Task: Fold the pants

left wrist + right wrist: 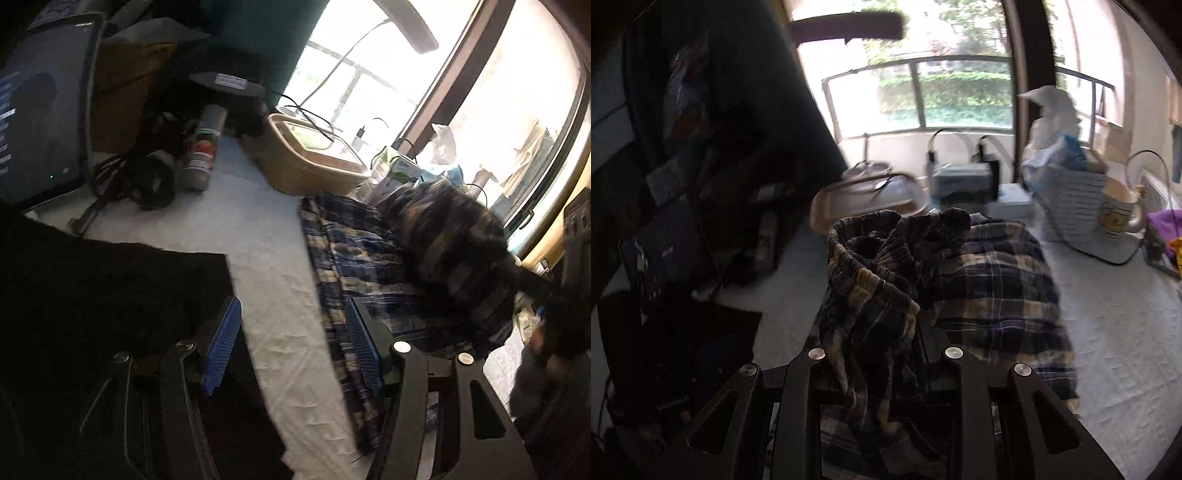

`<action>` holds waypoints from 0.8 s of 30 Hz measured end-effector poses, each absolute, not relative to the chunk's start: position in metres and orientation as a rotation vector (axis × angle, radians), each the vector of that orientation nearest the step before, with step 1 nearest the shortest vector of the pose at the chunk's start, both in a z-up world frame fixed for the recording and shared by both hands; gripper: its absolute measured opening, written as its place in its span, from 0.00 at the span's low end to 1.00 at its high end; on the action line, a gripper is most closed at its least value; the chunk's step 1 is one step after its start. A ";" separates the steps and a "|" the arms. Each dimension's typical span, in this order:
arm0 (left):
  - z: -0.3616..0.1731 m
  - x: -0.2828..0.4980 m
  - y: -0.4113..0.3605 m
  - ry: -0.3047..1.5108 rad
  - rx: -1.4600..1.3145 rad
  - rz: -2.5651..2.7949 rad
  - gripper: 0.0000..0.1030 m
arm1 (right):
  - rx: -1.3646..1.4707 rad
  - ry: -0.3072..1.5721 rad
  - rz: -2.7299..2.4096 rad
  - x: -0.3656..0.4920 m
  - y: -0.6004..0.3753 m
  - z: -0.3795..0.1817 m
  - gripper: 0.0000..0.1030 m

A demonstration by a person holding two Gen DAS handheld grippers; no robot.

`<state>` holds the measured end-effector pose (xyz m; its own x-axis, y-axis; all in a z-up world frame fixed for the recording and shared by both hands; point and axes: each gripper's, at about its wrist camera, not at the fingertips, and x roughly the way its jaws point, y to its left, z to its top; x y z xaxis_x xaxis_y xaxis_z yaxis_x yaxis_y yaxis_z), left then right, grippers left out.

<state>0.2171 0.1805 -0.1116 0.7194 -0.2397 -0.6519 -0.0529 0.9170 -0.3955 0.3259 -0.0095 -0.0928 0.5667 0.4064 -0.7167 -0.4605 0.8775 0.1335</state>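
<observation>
Pants (990, 288) on white tablecloth (273, 258)

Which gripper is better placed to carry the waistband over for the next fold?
Right. The right gripper is already shut on the pants, with the bunched waistband lifted off the table. The left gripper is open and holds nothing, hovering beside the pants' edge.

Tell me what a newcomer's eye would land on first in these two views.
First, the bunched blue-and-tan plaid pants, their elastic waistband gathered up in the right gripper, which is shut on the cloth at the centre of the right wrist view. Next, the left gripper, its blue-padded fingers open over the white textured tabletop, beside the same pants.
</observation>
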 end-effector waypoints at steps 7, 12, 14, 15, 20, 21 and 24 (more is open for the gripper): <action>-0.107 0.211 0.191 0.758 -0.400 -0.085 0.57 | -0.121 0.932 0.550 0.325 0.012 -0.128 0.44; -0.107 0.216 0.183 0.770 -0.380 -0.083 0.57 | -0.126 0.952 0.679 0.309 0.014 -0.131 0.83; -0.104 0.220 0.178 0.773 -0.367 -0.085 0.57 | -0.128 0.933 0.704 0.304 0.013 -0.127 0.83; -0.101 0.221 0.174 0.772 -0.356 -0.089 0.57 | -0.124 0.913 0.714 0.300 0.007 -0.122 0.83; -0.085 0.233 0.149 0.759 -0.293 -0.129 0.57 | -0.086 0.844 0.654 0.303 -0.034 -0.104 0.83; -0.081 0.237 0.143 0.756 -0.282 -0.144 0.57 | -0.082 0.834 0.635 0.305 -0.043 -0.103 0.83; -0.075 0.246 0.121 0.751 -0.251 -0.186 0.57 | -0.062 0.827 0.563 0.315 -0.074 -0.106 0.83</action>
